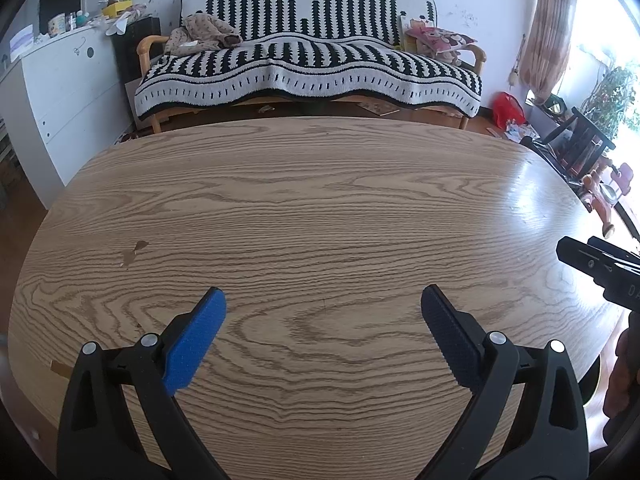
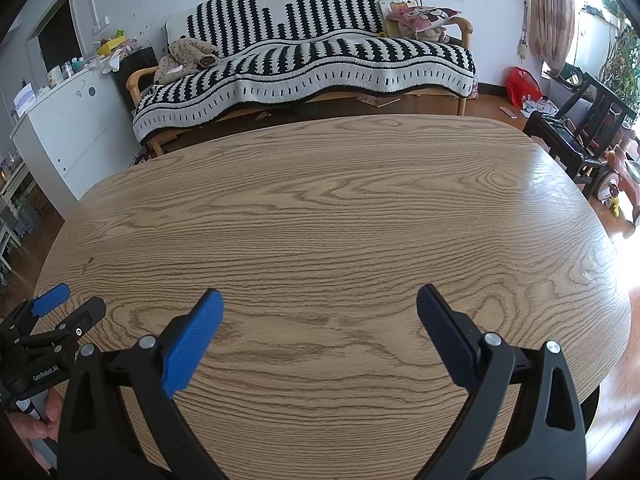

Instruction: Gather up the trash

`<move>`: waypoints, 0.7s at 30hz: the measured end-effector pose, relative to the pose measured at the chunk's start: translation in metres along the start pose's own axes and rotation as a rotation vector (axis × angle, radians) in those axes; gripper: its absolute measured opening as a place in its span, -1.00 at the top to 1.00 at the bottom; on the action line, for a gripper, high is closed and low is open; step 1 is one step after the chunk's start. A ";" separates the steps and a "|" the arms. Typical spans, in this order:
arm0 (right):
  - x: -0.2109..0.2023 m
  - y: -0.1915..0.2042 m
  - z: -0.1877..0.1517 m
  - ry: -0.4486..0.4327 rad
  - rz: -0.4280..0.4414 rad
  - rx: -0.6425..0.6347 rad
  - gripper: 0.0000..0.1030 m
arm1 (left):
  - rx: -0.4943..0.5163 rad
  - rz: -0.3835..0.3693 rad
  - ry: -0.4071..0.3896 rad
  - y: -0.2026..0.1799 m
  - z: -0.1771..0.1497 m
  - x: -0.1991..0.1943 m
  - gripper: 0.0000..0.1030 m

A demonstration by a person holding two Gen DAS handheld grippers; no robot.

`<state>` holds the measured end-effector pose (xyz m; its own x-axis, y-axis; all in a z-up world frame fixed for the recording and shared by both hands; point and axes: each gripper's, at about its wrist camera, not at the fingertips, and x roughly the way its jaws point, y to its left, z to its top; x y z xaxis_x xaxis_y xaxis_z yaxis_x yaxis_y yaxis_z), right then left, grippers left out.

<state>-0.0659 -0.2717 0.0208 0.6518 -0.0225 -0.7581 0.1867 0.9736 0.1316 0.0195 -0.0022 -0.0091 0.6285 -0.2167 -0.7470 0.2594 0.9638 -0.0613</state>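
Observation:
Both wrist views look across a bare oak-grain table [image 1: 320,208] [image 2: 340,208]. My left gripper [image 1: 322,300] hangs open over the near part of the table, blue-padded fingers wide apart with nothing between them. My right gripper [image 2: 320,300] is open the same way and holds nothing. In the right wrist view the left gripper [image 2: 68,308] shows at the lower left edge with a hand [image 2: 36,420] on its handle. In the left wrist view the right gripper's black body [image 1: 600,268] shows at the right edge. A small brown chip mark [image 1: 134,254] sits on the table's left. No trash shows on the table.
Beyond the table stands a sofa [image 1: 312,60] under a black-and-white throw, with a white cabinet [image 1: 68,92] to its left. A red bag [image 1: 508,110] and scattered papers lie on the floor at the right, near a dark chair [image 2: 576,132] and a pink ride-on toy [image 2: 624,184].

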 end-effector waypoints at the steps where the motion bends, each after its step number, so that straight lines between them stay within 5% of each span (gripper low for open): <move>1: 0.000 0.000 0.000 0.000 0.000 0.000 -0.82 | 0.001 0.000 0.000 0.000 0.000 0.000 -0.85; 21: 0.000 0.000 0.000 0.001 0.001 -0.001 -0.82 | 0.002 0.015 0.008 0.003 -0.001 0.000 -0.85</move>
<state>-0.0660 -0.2716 0.0205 0.6513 -0.0217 -0.7585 0.1852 0.9739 0.1312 0.0200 0.0004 -0.0099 0.6265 -0.2012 -0.7530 0.2513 0.9667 -0.0492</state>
